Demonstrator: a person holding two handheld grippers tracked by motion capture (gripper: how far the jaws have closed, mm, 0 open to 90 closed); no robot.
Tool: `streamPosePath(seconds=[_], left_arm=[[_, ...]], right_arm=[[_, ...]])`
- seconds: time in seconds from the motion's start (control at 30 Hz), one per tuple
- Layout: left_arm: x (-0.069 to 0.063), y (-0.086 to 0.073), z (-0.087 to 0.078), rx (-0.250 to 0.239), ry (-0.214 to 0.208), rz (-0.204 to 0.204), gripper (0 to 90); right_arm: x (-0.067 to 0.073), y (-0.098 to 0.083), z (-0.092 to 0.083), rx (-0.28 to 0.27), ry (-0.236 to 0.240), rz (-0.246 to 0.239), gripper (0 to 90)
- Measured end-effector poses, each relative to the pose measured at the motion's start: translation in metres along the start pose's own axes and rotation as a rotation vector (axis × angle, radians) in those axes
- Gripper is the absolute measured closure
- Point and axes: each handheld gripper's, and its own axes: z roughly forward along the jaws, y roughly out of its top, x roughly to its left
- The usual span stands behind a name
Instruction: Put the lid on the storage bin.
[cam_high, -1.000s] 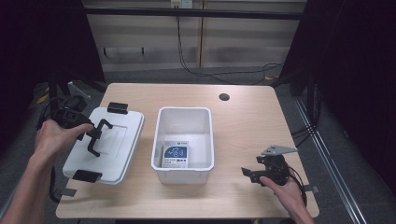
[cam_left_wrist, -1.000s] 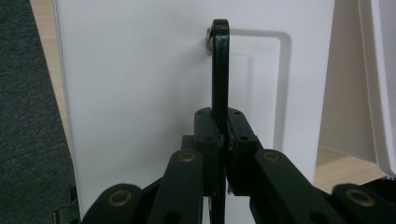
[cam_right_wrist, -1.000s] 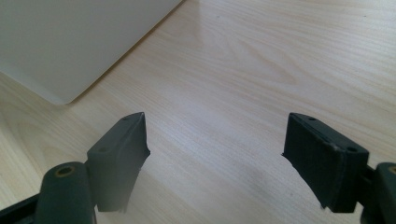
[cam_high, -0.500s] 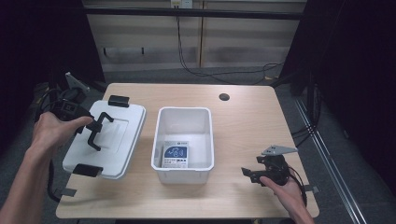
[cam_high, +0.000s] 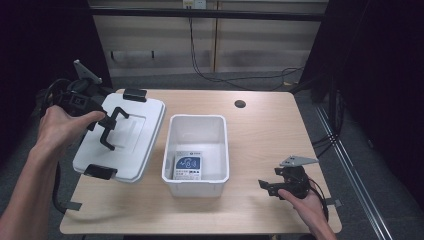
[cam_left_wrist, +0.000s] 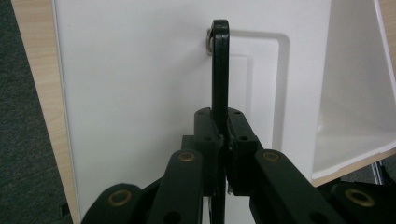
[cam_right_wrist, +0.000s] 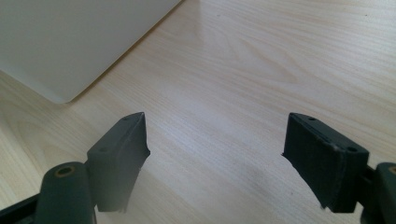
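One slip looks likely: left gripper (cam_high: 107, 131) pinches only the thin handle (cam_left_wrist: 219, 70) of the lid (cam_high: 127, 137), tilted above the table's (cam_high: 280, 130) left edge, while right gripper (cam_high: 274, 187) rests spread.

One wooden table (cam_high: 260, 130) is shown across the frame. One white lid (cam_high: 127, 145) with one black handle (cam_high: 112, 127) and two black latches (cam_high: 135, 94) is seen at centre left. One open white bin (cam_high: 197, 132) occupies the centre. Two grippers are counted: left gripper (cam_high: 107, 132), right gripper (cam_high: 265, 186).
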Motion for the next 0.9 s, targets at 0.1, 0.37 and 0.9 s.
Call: streamPosePath(seconds=[0.1, 0.37, 0.9], left_arm=[[-0.007, 0.004, 0.002, 0.007, -0.008, -0.008, 85.3], [-0.021, 0.014, 0.013, 0.033, 0.004, -0.035, 85.3], [-0.054, 0.031, 0.027, 0.064, 0.024, -0.096, 85.3]], right_arm=[[0.000, 0.000, 0.000, -0.001, 0.000, -0.003, 21.1], [0.000, 0.000, 0.000, 0.003, 0.000, 0.000, 21.2], [0.000, 0.000, 0.000, 0.008, -0.002, -0.010, 21.1]])
